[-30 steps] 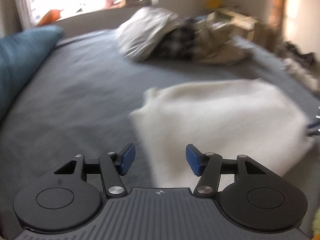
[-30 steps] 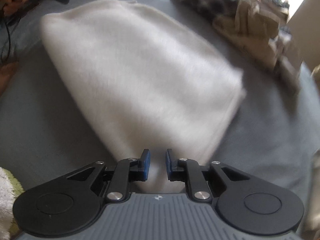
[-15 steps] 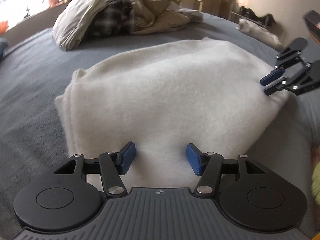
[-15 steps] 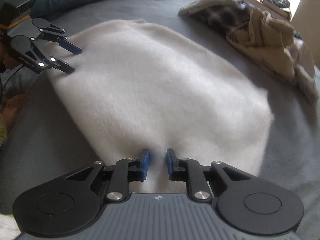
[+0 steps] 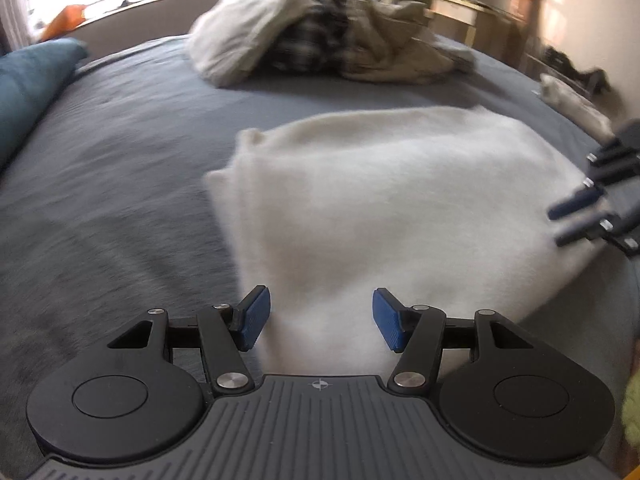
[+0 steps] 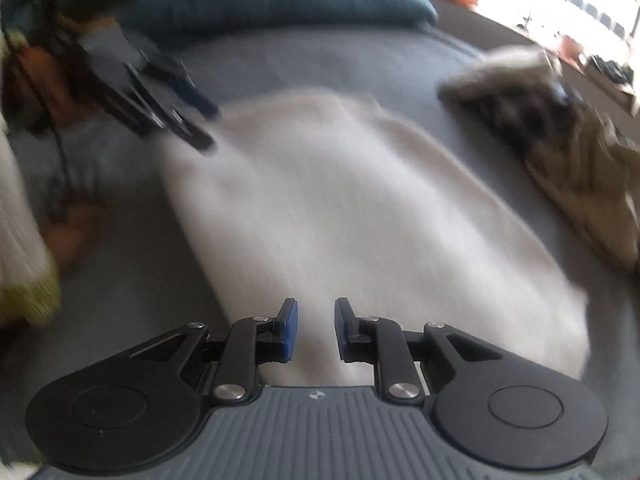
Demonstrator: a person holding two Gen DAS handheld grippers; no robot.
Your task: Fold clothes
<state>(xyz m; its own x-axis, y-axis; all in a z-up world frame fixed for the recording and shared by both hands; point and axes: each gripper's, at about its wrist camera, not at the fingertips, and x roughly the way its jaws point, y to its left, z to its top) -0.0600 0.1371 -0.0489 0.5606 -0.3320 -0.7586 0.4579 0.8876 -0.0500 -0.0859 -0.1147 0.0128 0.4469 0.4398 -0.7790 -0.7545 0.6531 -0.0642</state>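
Observation:
A folded white fleecy garment [image 5: 380, 208] lies on the grey bed [image 5: 120, 160]. My left gripper [image 5: 320, 316] is open, its blue pads hovering over the garment's near left corner with nothing between them. At the right edge of the left wrist view, my right gripper [image 5: 580, 216] sits by the garment's far side. In the blurred right wrist view the right gripper [image 6: 316, 328] is open with a narrow gap above the garment [image 6: 340, 208]. The left gripper [image 6: 188, 116] shows at that garment's far left corner.
A pile of unfolded clothes [image 5: 320, 40], beige and plaid, lies at the back of the bed, also seen as the pile [image 6: 560, 128] on the right. A teal pillow [image 5: 28, 80] lies on the left. A wooden desk [image 5: 460, 4] stands behind the bed.
The left wrist view has swung left, so the garment now sits further right. The right wrist view has blurred with motion and the left gripper appears closer in it. Both jaws stay apart.

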